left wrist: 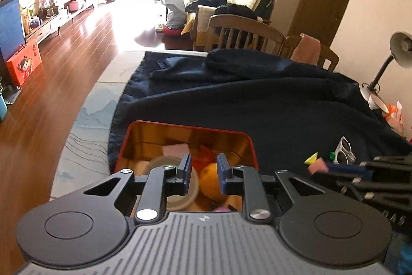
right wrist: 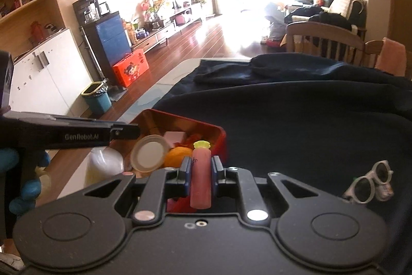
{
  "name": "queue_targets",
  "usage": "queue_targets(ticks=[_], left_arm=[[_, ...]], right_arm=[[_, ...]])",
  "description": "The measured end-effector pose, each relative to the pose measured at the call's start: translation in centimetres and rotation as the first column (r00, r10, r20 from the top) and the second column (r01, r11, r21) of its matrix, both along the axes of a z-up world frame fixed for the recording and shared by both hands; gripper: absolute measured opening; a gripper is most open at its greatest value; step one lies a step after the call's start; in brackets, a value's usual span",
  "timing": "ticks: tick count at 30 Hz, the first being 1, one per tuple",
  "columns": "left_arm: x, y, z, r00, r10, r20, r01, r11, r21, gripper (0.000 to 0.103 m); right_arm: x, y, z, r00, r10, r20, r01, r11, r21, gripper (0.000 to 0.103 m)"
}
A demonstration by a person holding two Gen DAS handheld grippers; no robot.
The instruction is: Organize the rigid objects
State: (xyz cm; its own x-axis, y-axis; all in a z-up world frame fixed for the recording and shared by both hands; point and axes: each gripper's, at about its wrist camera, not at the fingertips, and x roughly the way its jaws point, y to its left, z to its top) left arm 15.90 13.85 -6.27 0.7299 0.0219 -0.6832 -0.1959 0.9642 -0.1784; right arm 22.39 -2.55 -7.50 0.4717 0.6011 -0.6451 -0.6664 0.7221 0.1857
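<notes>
Two tongs are in play, and my right tongs are clamped on the piece that matters now: a pink tube with a yellow cap, held upright between the pads, just on my side of the red tin. I judge the tube light and stiff, its smooth wall a bit slippery, so the grip around the middle of the body looks sound; the cap end would be a poorer place to pinch.

Inside the red tin I see an orange ball, a round lid leaning at the near-left side, a pink block further back and some orange wrapping. The tin is already fairly full, so the tube will likely need to go in lying down or be dropped into a gap.

My left tongs hang over the tin's near edge, jaws nearly closed with a narrow gap, and nothing is between the pads.

Right of the tin, on the dark blue cloth that covers the worktop, lie white sunglasses, thin-framed and easy to bend, best taken at the bridge. Near them are a yellow piece, a small pink block and a green bit, all small and probably light. A desk lamp stands far right of the tin.
</notes>
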Motion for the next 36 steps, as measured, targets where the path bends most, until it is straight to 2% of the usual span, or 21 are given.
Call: queue_targets(ticks=[4,7,9,12,17,20,22,24,26,27,29,30,31,33,36], left_arm=[[1.4,1.6,-1.4,1.0,-0.013,-0.024,0.014,1.0,0.022,0.021],[1.5,3.4,-3.4,0.999,-0.009,-0.045,0.007,0.999,-0.035,0.021],[1.1,4.2,-4.5,0.997,-0.008,-0.073,0.005,0.999,-0.049,0.021],[0.6,5.1,-4.9,0.997,-0.03,-0.075,0.025,0.998,-0.064,0.021],[0.4,5.8,-5.2,0.996,-0.047,-0.075,0.04,0.995,-0.09,0.021],[0.1,6.0,-5.0,0.996,-0.057,-0.063,0.052,0.995,-0.088,0.021],[0.0,6.2,-4.8,0.997,-0.059,-0.056,0.054,0.994,-0.096,0.021],[-0.4,6.3,-4.5,0.997,-0.06,-0.044,0.055,0.994,-0.097,0.022],[-0.8,6.5,-4.3,0.998,-0.058,-0.035,0.054,0.994,-0.095,0.022],[-1.0,6.6,-4.2,0.998,-0.057,-0.031,0.054,0.994,-0.095,0.022],[-1.5,6.8,-4.0,0.998,-0.056,-0.023,0.053,0.994,-0.098,0.027],[-1.8,6.9,-3.9,0.998,-0.054,-0.018,0.052,0.994,-0.098,0.032],[-1.9,7.1,-3.8,0.998,-0.053,-0.015,0.051,0.994,-0.097,0.04],[-2.5,7.2,-3.6,0.999,-0.05,-0.007,0.049,0.994,-0.094,0.055],[-3.4,7.3,-3.3,0.999,-0.041,0.006,0.041,0.995,-0.091,0.058]], right_arm=[[0.1,3.3,-1.9,0.997,0.059,-0.039,-0.061,0.997,-0.042,0.015],[0.2,5.5,-4.0,0.995,0.087,-0.042,-0.092,0.989,-0.116,0.015],[0.4,6.3,-4.9,0.995,0.089,-0.039,-0.093,0.985,-0.143,0.015],[0.6,6.8,-5.8,0.993,0.078,-0.085,-0.092,0.98,-0.175,0.015],[0.2,7.3,-5.5,0.994,0.086,-0.067,-0.097,0.978,-0.184,0.023],[-0.8,7.3,-4.5,0.991,0.131,-0.038,-0.136,0.974,-0.184,0.027],[-1.7,7.4,-3.6,0.98,0.2,-0.026,-0.201,0.964,-0.175,0.028],[-3.0,7.6,-2.6,0.958,0.286,-0.01,-0.284,0.945,-0.164,0.037],[-4.1,8.0,-1.9,0.928,0.373,-0.011,-0.37,0.917,-0.145,0.05],[-4.7,8.2,-1.7,0.911,0.412,-0.01,-0.409,0.902,-0.14,0.052],[-6.1,8.9,-1.3,0.862,0.505,-0.03,-0.504,0.853,-0.136,0.065],[-6.6,9.2,-1.4,0.841,0.54,-0.042,-0.54,0.83,-0.142,0.068],[-7.3,9.7,-1.7,0.811,0.582,-0.063,-0.584,0.797,-0.151,0.071],[-8.4,10.4,-2.4,0.77,0.63,-0.098,-0.637,0.753,-0.166,0.071],[-9.5,11.6,-3.9,0.728,0.669,-0.153,-0.686,0.704,-0.185,0.074]])
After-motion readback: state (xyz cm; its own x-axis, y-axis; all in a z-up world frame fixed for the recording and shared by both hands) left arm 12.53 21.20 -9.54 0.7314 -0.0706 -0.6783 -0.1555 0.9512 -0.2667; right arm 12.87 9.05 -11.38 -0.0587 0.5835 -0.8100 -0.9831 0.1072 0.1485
